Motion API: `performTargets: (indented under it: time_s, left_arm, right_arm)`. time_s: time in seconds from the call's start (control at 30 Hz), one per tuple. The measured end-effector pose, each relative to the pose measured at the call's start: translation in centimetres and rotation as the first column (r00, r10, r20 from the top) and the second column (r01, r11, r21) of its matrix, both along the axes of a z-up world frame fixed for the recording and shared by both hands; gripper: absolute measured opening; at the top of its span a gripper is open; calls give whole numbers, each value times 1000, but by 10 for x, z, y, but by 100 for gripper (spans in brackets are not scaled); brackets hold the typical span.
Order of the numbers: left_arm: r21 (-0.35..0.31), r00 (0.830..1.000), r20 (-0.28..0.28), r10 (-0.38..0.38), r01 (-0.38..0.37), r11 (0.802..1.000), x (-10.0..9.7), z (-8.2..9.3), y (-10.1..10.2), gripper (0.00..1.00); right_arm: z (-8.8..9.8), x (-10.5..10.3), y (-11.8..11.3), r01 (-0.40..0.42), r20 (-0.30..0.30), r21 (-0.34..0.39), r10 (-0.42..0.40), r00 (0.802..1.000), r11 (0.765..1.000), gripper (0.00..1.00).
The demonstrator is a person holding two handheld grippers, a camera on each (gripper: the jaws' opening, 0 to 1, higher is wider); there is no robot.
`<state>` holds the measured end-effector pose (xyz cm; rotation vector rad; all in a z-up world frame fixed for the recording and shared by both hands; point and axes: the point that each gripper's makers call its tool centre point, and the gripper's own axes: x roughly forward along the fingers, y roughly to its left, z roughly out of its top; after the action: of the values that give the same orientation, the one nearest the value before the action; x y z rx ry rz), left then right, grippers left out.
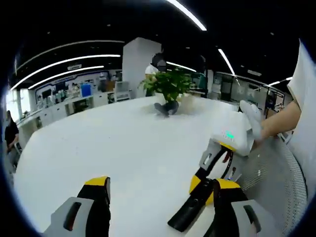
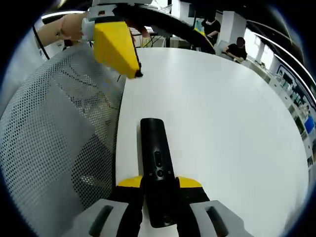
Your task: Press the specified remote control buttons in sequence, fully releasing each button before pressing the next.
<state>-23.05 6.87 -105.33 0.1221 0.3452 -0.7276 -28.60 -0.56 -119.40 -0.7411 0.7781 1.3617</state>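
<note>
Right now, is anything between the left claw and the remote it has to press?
Nothing visible. The left claw is open, and in the right gripper view bare white table lies between it and the remote, which the right claw grips by its near end.

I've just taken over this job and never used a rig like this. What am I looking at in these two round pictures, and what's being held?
There is no robot arm: a person holds a two-jaw gripper in each hand, each carrying a fisheye camera looking along its own jaws.

In the left gripper view, the left gripper is open over a white table, holding nothing. A potted plant stands at the far side. At the right, the right gripper comes in, holding the black remote control.

In the right gripper view, that gripper's jaws are shut on the remote, buttons facing up. The yellow-tipped left gripper shows at top left.
</note>
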Motion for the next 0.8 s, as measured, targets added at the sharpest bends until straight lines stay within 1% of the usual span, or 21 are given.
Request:
performTargets:
  time_s: [0.07,0.1,0.13,0.17,0.23,0.27,0.33,0.43,0.53,0.6,0.7,0.8]
  left_arm:
    - [-32,999,39,36,-35,999,0,14,7,100]
    - [-43,997,54,53,-51,998,1,19,10,100]
    - [-71,995,65,76,-71,995,0,27,13,100]
    - [-85,994,76,81,-75,994,0,31,14,100]
    - [-76,993,94,77,-70,995,-3,36,16,100]
    - [-72,990,115,77,-69,995,-5,40,15,100]
    - [-74,987,133,90,-80,994,-6,46,16,100]
    - [-86,984,133,118,-108,990,-7,50,18,99]
    - [-72,980,151,126,-117,991,-10,51,19,99]
    - [-75,979,156,128,-117,990,-11,51,19,99]
    - [-120,978,148,148,-131,984,-13,51,20,99]
    - [-146,976,133,170,-150,978,-16,48,22,99]
  right_arm:
    - [0,0,0,-5,-5,-8,5,1000,1000,21]
    - [0,0,0,-10,-8,-13,10,1000,1000,21]
    - [0,1,0,-8,-14,-15,8,1000,1000,21]
    - [1,1,0,-7,-21,-17,6,1000,1000,21]
    - [0,1,-1,-13,-22,-24,13,1000,1000,21]
    - [0,2,-2,-17,-17,-35,17,1000,999,21]
    - [-1,8,-4,-10,1,-58,10,1000,998,21]
    - [-1,15,-4,-15,8,-79,16,1000,997,21]
    - [0,21,-4,-24,3,-91,24,1000,996,21]
    - [-1,27,-5,-29,2,-101,30,1000,994,21]
    - [-1,36,-6,-32,3,-112,33,999,993,21]
    - [-1,44,-8,-37,1,-124,37,999,992,21]
